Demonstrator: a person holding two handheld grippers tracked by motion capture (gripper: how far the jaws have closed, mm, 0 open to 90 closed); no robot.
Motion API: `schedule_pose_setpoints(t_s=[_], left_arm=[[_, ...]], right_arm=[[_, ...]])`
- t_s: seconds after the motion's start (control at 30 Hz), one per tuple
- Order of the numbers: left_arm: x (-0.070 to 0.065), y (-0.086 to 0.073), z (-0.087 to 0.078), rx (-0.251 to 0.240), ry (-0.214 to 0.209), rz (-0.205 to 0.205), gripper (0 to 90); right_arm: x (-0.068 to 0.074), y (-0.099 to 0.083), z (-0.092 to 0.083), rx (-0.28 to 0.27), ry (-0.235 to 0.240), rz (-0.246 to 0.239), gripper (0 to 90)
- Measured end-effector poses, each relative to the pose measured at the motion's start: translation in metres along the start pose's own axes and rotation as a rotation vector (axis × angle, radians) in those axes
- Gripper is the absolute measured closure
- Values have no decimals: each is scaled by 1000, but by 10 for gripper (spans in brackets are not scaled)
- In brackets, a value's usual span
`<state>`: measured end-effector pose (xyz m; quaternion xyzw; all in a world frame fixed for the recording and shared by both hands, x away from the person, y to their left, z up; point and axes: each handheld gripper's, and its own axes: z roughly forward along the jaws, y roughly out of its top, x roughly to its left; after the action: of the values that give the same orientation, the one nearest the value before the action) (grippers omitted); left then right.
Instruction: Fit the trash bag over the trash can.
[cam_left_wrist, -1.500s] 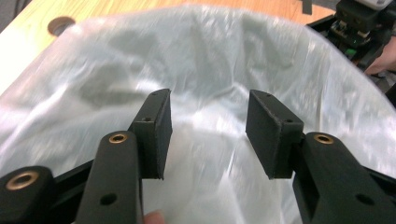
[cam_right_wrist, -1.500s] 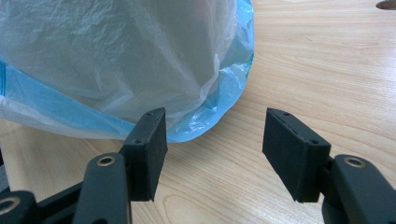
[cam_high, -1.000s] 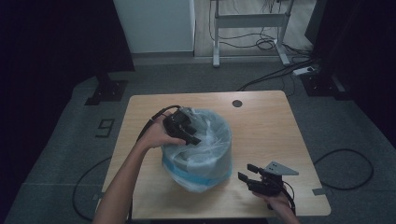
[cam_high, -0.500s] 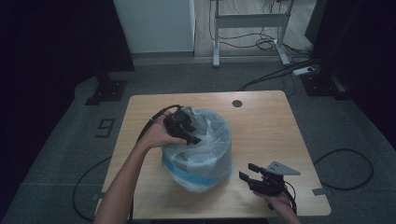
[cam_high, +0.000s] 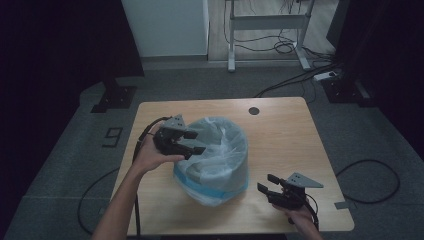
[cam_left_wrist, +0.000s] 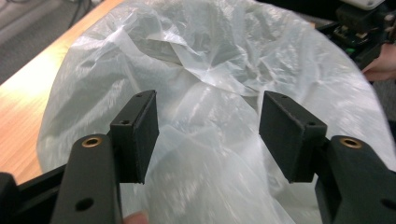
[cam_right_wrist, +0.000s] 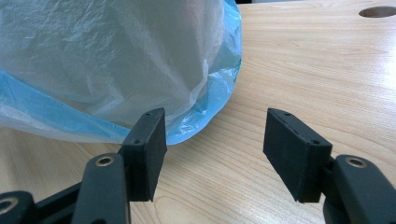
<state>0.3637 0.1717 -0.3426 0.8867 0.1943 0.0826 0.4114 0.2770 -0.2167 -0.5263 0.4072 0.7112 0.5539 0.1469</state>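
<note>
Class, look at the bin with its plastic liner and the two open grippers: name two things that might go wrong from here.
1. The left gripper, whose jaws have just been opening, has nothing between them; the thin plastic liner may slump back into the bin.
2. The liner's blue hem lies loose on the table near the right gripper; a snag there might tear it or tip the bin.
</note>
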Motion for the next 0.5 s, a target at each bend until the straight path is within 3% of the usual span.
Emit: schedule_pose_setpoints(t_s=[0.17, 0.5], left_arm=[[-7, -18, -12, -42, 13, -5, 371], [-17, -67, -37, -168, 46, -64, 368]], right_arm=[[-2, 0, -2, -6, -15, 7, 385], [-6, -4, -5, 1, -48, 10, 385]])
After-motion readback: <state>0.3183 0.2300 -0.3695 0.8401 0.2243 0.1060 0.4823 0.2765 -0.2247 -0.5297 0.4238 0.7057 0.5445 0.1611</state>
